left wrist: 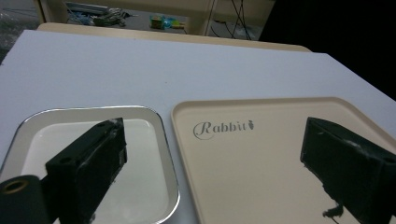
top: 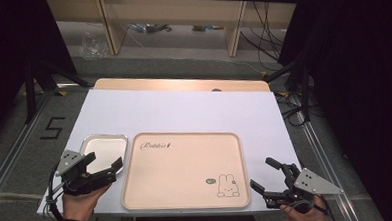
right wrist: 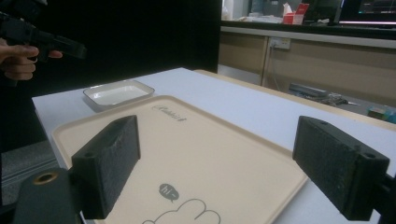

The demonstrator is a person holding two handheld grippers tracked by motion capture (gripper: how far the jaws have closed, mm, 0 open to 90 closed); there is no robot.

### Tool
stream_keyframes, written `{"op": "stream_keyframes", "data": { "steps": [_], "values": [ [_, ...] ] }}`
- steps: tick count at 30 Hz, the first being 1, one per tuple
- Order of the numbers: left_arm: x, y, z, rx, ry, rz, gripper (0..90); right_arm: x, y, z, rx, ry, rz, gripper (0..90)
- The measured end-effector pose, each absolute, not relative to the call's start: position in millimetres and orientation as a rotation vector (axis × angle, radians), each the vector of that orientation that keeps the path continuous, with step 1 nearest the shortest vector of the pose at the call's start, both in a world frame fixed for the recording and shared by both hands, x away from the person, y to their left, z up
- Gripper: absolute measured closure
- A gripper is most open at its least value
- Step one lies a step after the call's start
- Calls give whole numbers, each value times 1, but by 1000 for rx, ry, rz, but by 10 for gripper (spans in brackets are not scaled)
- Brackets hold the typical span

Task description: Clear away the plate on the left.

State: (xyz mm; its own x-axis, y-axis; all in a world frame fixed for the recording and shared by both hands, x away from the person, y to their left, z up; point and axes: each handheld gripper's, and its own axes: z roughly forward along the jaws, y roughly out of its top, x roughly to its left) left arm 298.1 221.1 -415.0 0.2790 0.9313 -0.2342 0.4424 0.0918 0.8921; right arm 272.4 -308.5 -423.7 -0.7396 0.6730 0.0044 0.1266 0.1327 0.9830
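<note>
Early stage, by the look of it. Left gripper (top: 108, 164) hovering over the small steel dish (top: 104, 143), jaws wide, nothing held. Dish on the white tabletop (top: 184, 111), just left of the beige tray (top: 186, 171), apart. Right gripper (top: 267, 177) agape, empty.

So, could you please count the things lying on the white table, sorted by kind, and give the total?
Large beige plastic tray with a rabbit drawing: 1
Small rectangular shiny metal dish: 1
Total: 2
</note>
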Motion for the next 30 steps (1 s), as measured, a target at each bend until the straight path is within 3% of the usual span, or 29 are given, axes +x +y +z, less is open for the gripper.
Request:
{"op": "stream_keyframes", "data": {
  "steps": [11, 22, 30],
  "values": [
    [310, 242, -415, 1519, 1388, 614, 49, 273, -307, -424, 768, 1979, 1662, 157],
    [347, 278, -427, 1539, 1579, 595, 151, 274, -308, -424, 775, 1986, 1658, 157],
    [373, 293, -432, 1590, 1655, 599, 152, 273, -308, -424, 786, 1980, 1655, 158]
  ]
}}
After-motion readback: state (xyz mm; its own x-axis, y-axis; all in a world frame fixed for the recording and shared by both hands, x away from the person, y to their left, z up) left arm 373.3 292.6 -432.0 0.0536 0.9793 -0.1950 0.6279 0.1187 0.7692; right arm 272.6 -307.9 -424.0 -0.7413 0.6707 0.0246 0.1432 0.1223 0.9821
